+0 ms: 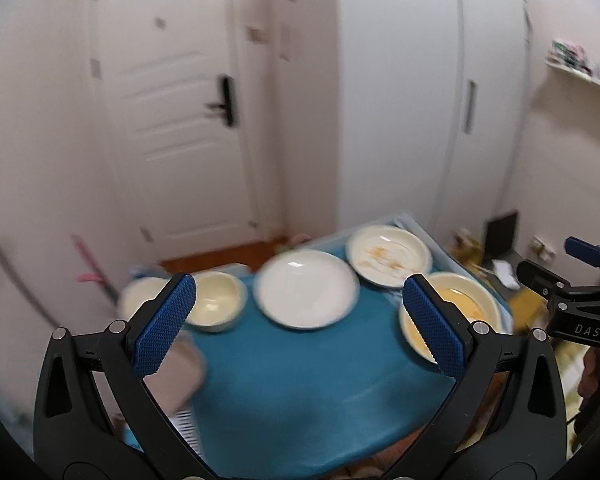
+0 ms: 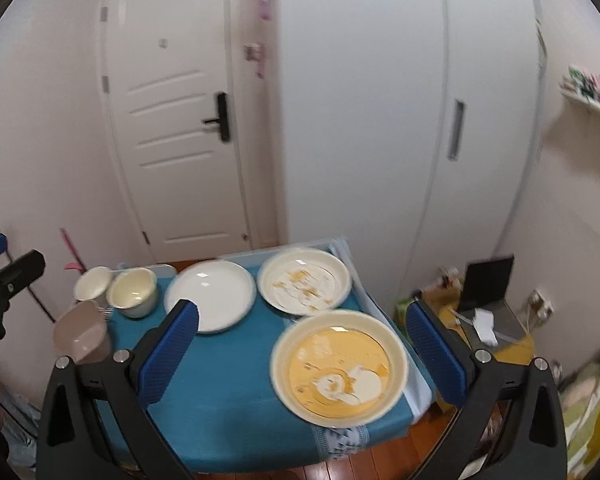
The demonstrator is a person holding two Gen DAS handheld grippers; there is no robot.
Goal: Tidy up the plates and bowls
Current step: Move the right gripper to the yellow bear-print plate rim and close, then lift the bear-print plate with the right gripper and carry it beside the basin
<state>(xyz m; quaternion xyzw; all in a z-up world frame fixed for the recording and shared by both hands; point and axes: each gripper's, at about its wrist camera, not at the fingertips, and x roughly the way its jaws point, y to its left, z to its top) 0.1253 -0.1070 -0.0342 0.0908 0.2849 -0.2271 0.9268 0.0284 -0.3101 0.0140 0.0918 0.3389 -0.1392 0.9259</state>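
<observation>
Left gripper (image 1: pixel 300 316) and right gripper (image 2: pixel 302 340): both spread wide, empty, above blue-clothed table (image 2: pixel 228 412). Clean white plate (image 2: pixel 211 295) at centre; stained plate (image 2: pixel 304 281) at 1 o'clock; yellow-smeared bowl (image 2: pixel 339 368) at 4 o'clock; two cream bowls (image 2: pixel 134 292) at 9 o'clock.

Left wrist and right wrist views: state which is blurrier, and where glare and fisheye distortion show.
Left wrist view: blurrier, the white plate and door handle smeared; right wrist view: sharper, the sauce-stained bowl fairly crisp, small window glints on the white plate; both views: door and cabinet edges bow outward, dark corners ring the frame.
</observation>
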